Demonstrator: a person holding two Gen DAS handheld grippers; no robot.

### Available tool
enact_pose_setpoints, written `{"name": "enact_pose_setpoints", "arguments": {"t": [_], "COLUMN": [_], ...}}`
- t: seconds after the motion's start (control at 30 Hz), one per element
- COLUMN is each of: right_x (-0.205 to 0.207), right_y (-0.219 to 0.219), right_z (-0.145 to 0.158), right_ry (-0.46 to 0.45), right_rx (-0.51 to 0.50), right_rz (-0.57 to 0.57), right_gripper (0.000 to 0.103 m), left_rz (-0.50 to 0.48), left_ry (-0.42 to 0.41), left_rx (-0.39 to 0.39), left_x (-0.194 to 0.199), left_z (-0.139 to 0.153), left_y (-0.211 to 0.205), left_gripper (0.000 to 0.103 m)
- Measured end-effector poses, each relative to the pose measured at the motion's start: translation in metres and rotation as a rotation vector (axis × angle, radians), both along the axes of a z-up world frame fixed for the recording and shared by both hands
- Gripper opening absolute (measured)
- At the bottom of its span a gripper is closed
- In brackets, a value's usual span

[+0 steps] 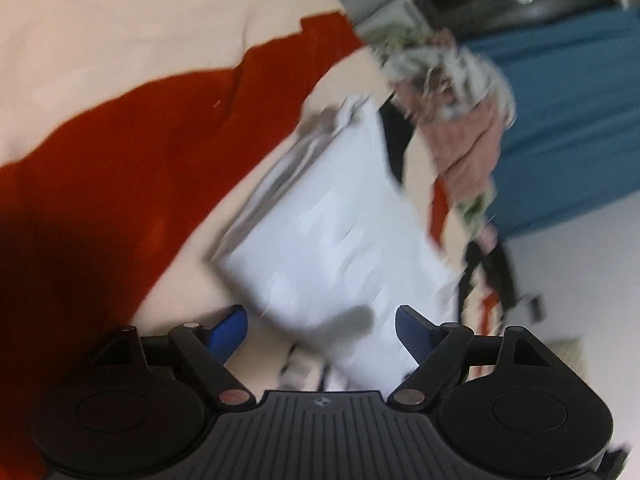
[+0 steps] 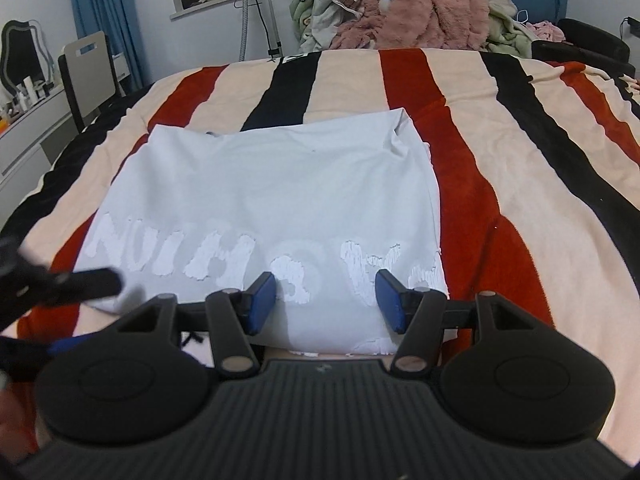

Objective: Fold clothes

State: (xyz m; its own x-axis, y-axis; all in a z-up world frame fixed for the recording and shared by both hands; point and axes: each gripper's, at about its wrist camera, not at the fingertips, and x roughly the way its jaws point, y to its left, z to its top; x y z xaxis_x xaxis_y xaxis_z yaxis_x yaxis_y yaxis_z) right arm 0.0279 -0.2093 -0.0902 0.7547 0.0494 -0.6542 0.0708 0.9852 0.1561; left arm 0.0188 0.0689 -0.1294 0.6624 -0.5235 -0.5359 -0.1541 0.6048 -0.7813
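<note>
A pale blue T-shirt (image 2: 280, 184) with white lettering lies partly folded on the striped bedspread (image 2: 520, 128). My right gripper (image 2: 326, 306) hovers over the shirt's near hem, open, its blue pads (image 2: 262, 306) apart with flat cloth showing between them. In the left wrist view the picture is tilted and blurred. There the shirt (image 1: 340, 232) reaches down between the wide-set pads (image 1: 230, 332) of my left gripper (image 1: 322, 332), which stands open at the shirt's corner and pinches nothing. A blurred dark finger of the left gripper (image 2: 92, 282) shows at the shirt's near left corner.
A heap of pink and green blankets and clothes (image 2: 400, 8) lies at the bed's far end. At the left stand a chair (image 2: 88, 76), a white dresser (image 2: 28, 128) with a mirror, and a stand (image 2: 268, 12). Blue curtains (image 2: 104, 4) flank the window.
</note>
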Motion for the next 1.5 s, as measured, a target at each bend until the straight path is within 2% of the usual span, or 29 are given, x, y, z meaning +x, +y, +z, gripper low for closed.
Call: {"name": "enact_pose_setpoints", "arguments": {"t": [0.03,0.07,0.13,0.17,0.23,0.27,0.3,0.37,0.47,0.57,0.63,0.67,0.7,0.73,0.8,0.83,0.87,0.97,1.07,1.1,1.23,1.3,1.37,1.5], "right_x": [-0.001,-0.004,-0.01,-0.014,-0.021,-0.025,-0.027,-0.03,-0.023,-0.022,-0.024,-0.025,-0.027,-0.027,-0.029,-0.029,-0.03,-0.032,-0.043,-0.049,-0.078,-0.096,-0.115,-0.141], "right_y": [-0.001,-0.006,-0.016,-0.021,-0.038,-0.045,-0.049,-0.049,-0.039,-0.046,-0.058,-0.065,-0.071,-0.074,-0.079,-0.082,-0.084,-0.082,-0.079,-0.079,-0.085,-0.088,-0.088,-0.104], "right_z": [0.001,0.004,0.01,0.013,0.011,0.005,-0.004,-0.022,-0.047,-0.062,-0.069,-0.072,-0.076,-0.076,-0.077,-0.077,-0.077,-0.073,-0.061,-0.055,-0.018,0.0,0.019,0.046], "right_ry": [-0.006,-0.02,-0.054,-0.07,-0.085,-0.082,-0.063,0.001,0.106,0.099,0.068,0.052,0.037,0.025,0.004,-0.007,-0.018,-0.033,-0.077,-0.091,-0.161,-0.198,-0.235,-0.259], "right_rx": [0.014,0.059,0.172,0.229,0.506,0.68,0.817,1.033,1.178,1.185,1.182,1.181,1.179,1.167,1.133,1.116,1.099,1.044,1.017,1.013,1.041,1.053,1.042,0.998], "right_rz": [-0.012,-0.027,-0.059,-0.075,-0.096,-0.093,-0.091,-0.083,-0.048,-0.167,-0.268,-0.317,-0.366,-0.397,-0.447,-0.472,-0.496,-0.487,-0.469,-0.462,-0.422,-0.413,-0.406,-0.421], "right_gripper": [0.057,0.058,0.059,0.06,0.075,0.094,0.099,0.098,0.097,0.096,0.089,0.075,0.068,0.065,0.049,0.046,0.038,0.023,0.019,0.018,0.017,0.017,0.017,0.017], "left_rz": [0.012,0.025,0.053,0.067,0.079,0.081,0.082,0.082,0.091,0.103,0.105,0.105,0.105,0.105,0.106,0.105,0.103,0.098,0.097,0.098,0.056,0.019,-0.025,-0.108], "left_ry": [-0.015,-0.017,0.001,0.011,0.01,-0.001,-0.012,-0.033,-0.038,-0.047,-0.056,-0.059,-0.063,-0.065,-0.067,-0.068,-0.069,-0.072,-0.052,-0.044,-0.047,-0.054,-0.055,0.029], "left_rx": [-0.008,-0.011,-0.032,-0.044,-0.086,-0.094,-0.102,-0.102,-0.125,-0.163,-0.171,-0.17,-0.169,-0.168,-0.172,-0.176,-0.178,-0.18,-0.209,-0.24,-0.285,-0.286,-0.249,-0.225], "left_x": [0.003,0.005,0.005,0.004,0.001,-0.001,-0.002,-0.004,-0.007,-0.003,-0.002,-0.002,-0.001,-0.001,0.0,-0.001,-0.003,-0.005,-0.014,-0.019,-0.042,-0.053,-0.062,-0.057], "left_z": [0.001,0.001,-0.004,-0.007,-0.01,-0.009,-0.008,-0.006,-0.007,-0.008,-0.008,-0.008,-0.007,-0.007,-0.007,-0.007,-0.008,-0.005,0.002,0.006,0.04,0.06,0.079,0.101], "left_y": [0.001,0.002,0.007,0.009,0.012,0.013,0.014,0.014,0.016,0.017,0.018,0.017,0.017,0.017,0.017,0.017,0.018,0.019,0.025,0.028,0.032,0.028,0.018,-0.012], "left_gripper": [0.061,0.053,0.018,0.015,0.011,0.01,0.01,0.01,0.009,0.009,0.008,0.008,0.008,0.008,0.008,0.008,0.008,0.008,0.008,0.008,0.008,0.008,0.008,0.009]}}
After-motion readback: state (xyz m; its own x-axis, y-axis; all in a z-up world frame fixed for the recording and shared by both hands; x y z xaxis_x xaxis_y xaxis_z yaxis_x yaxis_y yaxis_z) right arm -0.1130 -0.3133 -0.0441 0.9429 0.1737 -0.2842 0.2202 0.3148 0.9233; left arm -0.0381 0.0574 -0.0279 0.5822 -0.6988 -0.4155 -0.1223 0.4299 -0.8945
